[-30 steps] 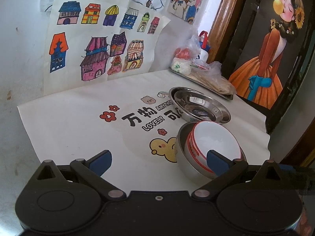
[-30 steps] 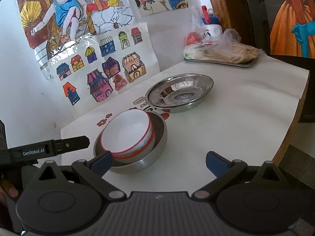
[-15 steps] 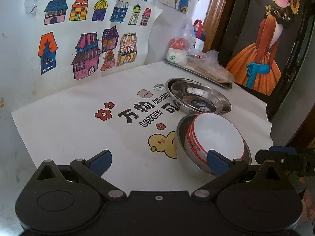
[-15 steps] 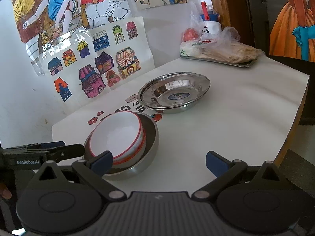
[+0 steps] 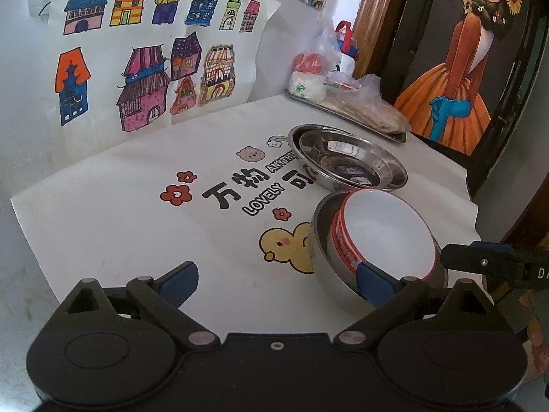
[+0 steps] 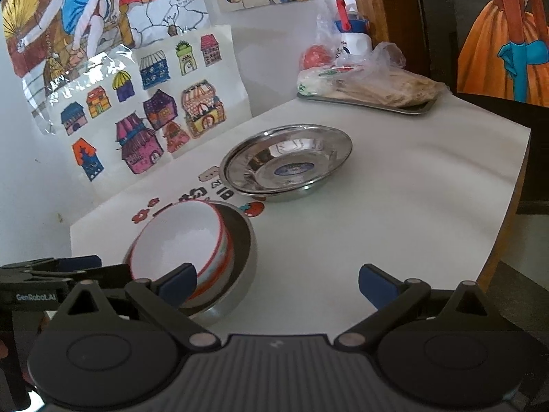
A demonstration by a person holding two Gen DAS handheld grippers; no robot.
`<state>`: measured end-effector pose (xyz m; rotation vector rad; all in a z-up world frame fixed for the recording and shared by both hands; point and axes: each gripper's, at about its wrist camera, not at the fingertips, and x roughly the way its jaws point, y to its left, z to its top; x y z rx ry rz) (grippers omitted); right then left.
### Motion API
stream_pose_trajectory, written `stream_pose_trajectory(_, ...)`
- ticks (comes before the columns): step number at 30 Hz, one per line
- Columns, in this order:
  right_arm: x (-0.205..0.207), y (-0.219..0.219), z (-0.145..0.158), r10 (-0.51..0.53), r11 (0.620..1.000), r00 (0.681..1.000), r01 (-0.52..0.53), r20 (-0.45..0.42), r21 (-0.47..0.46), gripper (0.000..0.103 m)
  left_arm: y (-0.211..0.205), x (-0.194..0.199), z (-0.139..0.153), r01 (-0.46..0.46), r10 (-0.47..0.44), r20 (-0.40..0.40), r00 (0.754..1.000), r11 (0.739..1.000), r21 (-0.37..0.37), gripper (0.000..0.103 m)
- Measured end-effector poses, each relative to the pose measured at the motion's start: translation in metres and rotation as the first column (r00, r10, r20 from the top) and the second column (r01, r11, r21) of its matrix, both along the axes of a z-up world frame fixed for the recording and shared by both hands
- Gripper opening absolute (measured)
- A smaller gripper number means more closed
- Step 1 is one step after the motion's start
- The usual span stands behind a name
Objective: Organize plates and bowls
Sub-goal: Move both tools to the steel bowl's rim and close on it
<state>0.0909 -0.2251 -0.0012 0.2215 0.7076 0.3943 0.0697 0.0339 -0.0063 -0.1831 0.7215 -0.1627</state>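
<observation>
A white bowl with a red rim [image 5: 384, 233] [image 6: 178, 240] sits tilted inside a steel bowl [image 5: 320, 257] [image 6: 245, 250] near the table's front. Behind it two stacked steel plates [image 5: 346, 161] [image 6: 288, 161] rest on the white mat. My left gripper [image 5: 278, 279] is open and empty; its right fingertip is in front of the steel bowl's near side. My right gripper [image 6: 278, 283] is open and empty; its left fingertip is in front of the white bowl's near rim.
A steel tray [image 5: 343, 111] [image 6: 370, 104] with bagged food stands at the back by the wall. Drawings [image 5: 144, 75] hang on the wall behind. The table edge [image 6: 507, 213] runs down the right side. The printed mat [image 5: 120, 213] lies open to the left.
Both grippers have come closer to the nested bowls, and the right gripper now shows at the right edge of the left wrist view. The bowls and plates have not moved.
</observation>
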Motion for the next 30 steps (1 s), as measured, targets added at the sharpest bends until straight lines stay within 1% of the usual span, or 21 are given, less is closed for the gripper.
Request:
stream_pose_trajectory(10,0.007,-0.001,-0.002,-0.021,0.999,1.000,0.020,-0.015,-0.031,0.102,0.000,0.005,-0.001,-0.011,0.011,-0.006,1.000,1.000,0.009,0.099)
stream_pose_trajectory(21,0.013,0.003,-0.008,-0.005,0.999,0.999,0.002,-0.044,-0.050,0.099,-0.001,0.007,0.000,-0.012,0.012,-0.008,1.000,1.000,0.015,0.099)
stream_pose_trajectory(23,0.013,0.003,-0.007,0.000,0.999,0.999,-0.002,-0.045,-0.044,0.094,-0.001,0.007,-0.001,-0.011,0.011,-0.008,1.000,1.000,0.015,0.098)
stream_pose_trajectory(24,0.014,0.003,-0.006,0.002,0.999,0.999,-0.004,-0.044,-0.042,0.093,-0.002,0.007,-0.001,-0.012,0.012,-0.009,1.000,1.000,0.014,0.098)
stream_pose_trajectory(25,0.014,0.003,-0.006,0.004,0.999,0.999,-0.006,-0.043,-0.037,0.090,-0.002,0.007,-0.001,-0.011,0.011,-0.008,1.000,1.000,0.014,0.097)
stream_pose_trajectory(26,0.015,0.003,-0.005,0.006,1.000,0.999,-0.007,-0.045,-0.030,0.086,-0.002,0.007,-0.001,-0.008,0.009,-0.009,1.000,1.000,0.011,0.096)
stream_pose_trajectory(30,0.019,-0.001,-0.005,0.029,0.999,0.998,-0.028,-0.054,0.026,0.078,-0.004,0.009,0.000,-0.004,0.004,-0.005,1.000,1.000,-0.001,0.089)
